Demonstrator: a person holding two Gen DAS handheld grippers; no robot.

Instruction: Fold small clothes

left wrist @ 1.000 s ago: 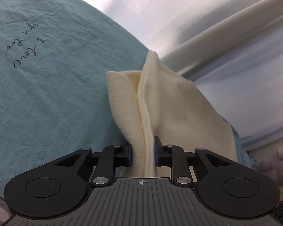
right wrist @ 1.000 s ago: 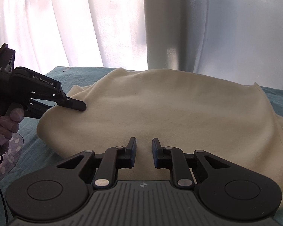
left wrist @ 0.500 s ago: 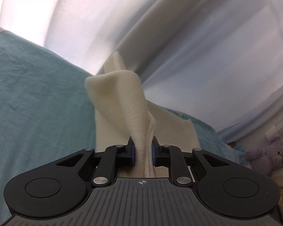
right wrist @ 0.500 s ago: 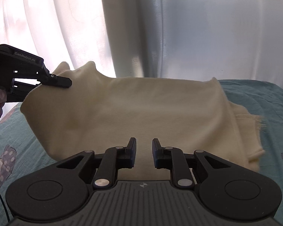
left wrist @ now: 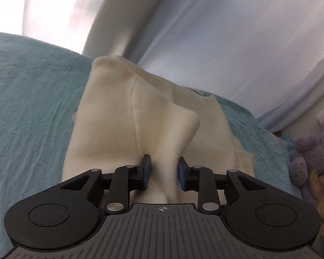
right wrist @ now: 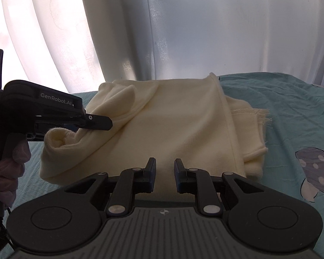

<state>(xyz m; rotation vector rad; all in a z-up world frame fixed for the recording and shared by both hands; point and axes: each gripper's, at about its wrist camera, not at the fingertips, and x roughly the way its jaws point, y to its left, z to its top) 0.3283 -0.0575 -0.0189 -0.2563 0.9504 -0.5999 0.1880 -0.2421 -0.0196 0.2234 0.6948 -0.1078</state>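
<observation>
A cream knit garment (right wrist: pixel 175 120) lies folded on the teal bedsheet (right wrist: pixel 287 112). In the left wrist view the garment (left wrist: pixel 118 125) bunches up between my left gripper's (left wrist: pixel 163 172) jaws, which stand a little apart with a ribbed fold of cloth between them. The left gripper also shows in the right wrist view (right wrist: pixel 97 123), over the garment's left end, where a rolled cuff hangs below it. My right gripper (right wrist: pixel 164 173) is slightly open and empty, hovering over the garment's near edge.
White curtains (right wrist: pixel 183 32) hang behind the bed. A purple plush toy (left wrist: pixel 313 151) sits at the right beside the bed. A mushroom print (right wrist: pixel 317 168) marks the sheet at right. A gloved hand (right wrist: pixel 6 168) holds the left gripper.
The left gripper has carried the garment's end over and down onto the rest of the cloth, and its jaws have parted. The garment now lies flatter and more compact. The right gripper stayed slightly open.
</observation>
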